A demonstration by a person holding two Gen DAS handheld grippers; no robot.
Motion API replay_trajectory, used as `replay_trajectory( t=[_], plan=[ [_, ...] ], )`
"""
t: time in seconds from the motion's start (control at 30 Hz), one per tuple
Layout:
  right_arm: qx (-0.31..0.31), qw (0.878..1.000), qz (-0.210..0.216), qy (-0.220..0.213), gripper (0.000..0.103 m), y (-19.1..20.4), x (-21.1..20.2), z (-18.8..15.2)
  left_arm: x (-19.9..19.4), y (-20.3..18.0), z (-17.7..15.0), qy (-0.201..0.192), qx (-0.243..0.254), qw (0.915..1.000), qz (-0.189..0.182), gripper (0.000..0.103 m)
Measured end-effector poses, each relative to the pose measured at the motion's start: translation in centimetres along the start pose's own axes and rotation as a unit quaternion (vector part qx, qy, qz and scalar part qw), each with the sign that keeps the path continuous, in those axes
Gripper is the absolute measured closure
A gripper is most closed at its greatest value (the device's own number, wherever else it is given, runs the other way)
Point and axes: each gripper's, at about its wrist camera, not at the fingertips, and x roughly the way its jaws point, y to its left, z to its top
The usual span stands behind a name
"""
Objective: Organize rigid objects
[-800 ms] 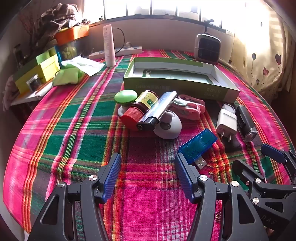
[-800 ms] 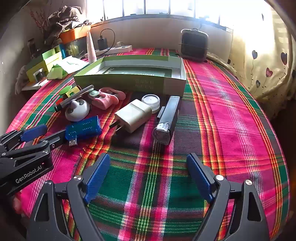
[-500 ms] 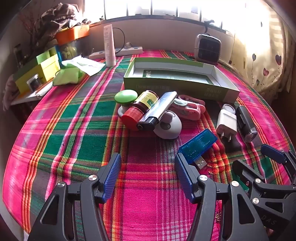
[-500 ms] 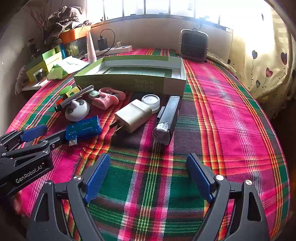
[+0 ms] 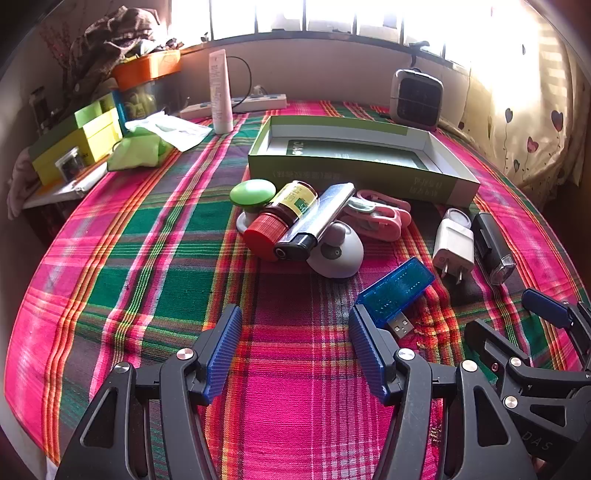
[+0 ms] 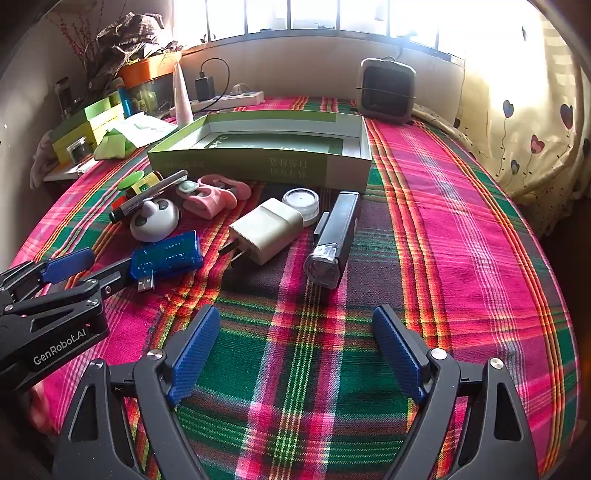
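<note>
Covering the whole table, a plaid cloth in pink, green and orange runs back to a low wall under a bright barred window, with a heart-print curtain hanging on the right. Near the far edge stand a small dark heater, a white power strip and a white tube; yellow-green boxes crowd the left side. An open green box lies empty mid-table. Just in front of it the small things sit in a loose heap: red-capped bottle, silver lighter, panda-faced white piece, pink clip, white charger, black torch and blue USB stick. The left gripper and right gripper both hover over bare cloth, jaws spread wide, gripping nothing.
</note>
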Motion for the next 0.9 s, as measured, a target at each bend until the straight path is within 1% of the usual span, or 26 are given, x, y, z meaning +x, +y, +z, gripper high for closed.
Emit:
replay_trajectory(
  t=[0.9],
  plan=[
    [0.0,1.0,0.0,-0.001,0.018,0.0,-0.02,0.01,-0.16,0.1,-0.08,0.0,0.001,1.0,0.001,0.044]
  ],
)
